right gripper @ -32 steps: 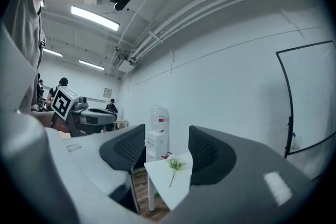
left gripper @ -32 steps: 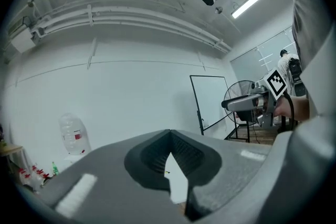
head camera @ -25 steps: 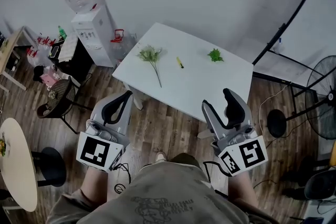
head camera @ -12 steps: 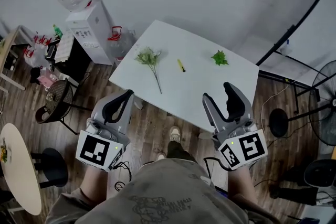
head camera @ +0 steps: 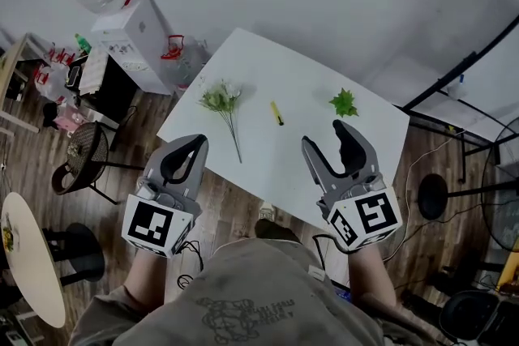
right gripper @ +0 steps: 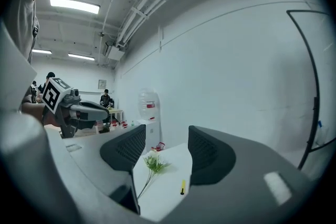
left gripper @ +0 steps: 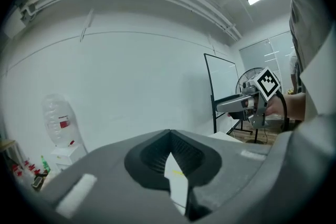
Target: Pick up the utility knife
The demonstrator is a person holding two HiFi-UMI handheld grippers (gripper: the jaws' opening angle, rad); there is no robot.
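The utility knife (head camera: 277,113) is a small yellow bar lying on the white table (head camera: 268,166), between a flower sprig (head camera: 223,105) and a green leaf (head camera: 344,103). My right gripper (head camera: 326,138) hovers open and empty over the table's near edge, just short of the knife. In the right gripper view the knife (right gripper: 182,187) lies low between the open jaws (right gripper: 165,136), right of the flower sprig (right gripper: 154,164). My left gripper (head camera: 195,143) is shut on nothing, off the table's near-left edge. Its view shows closed jaws (left gripper: 169,132) and a sliver of table.
A water dispenser (head camera: 122,8) stands beyond the table's left corner. Left of it are a dark cabinet (head camera: 101,85), a chair (head camera: 85,154) and a round table (head camera: 24,255). A black frame (head camera: 462,69) and stand bases occupy the floor at right.
The table has come closer and both grippers have advanced toward it. The right gripper now reaches over the near edge. Neither gripper's jaws have changed.
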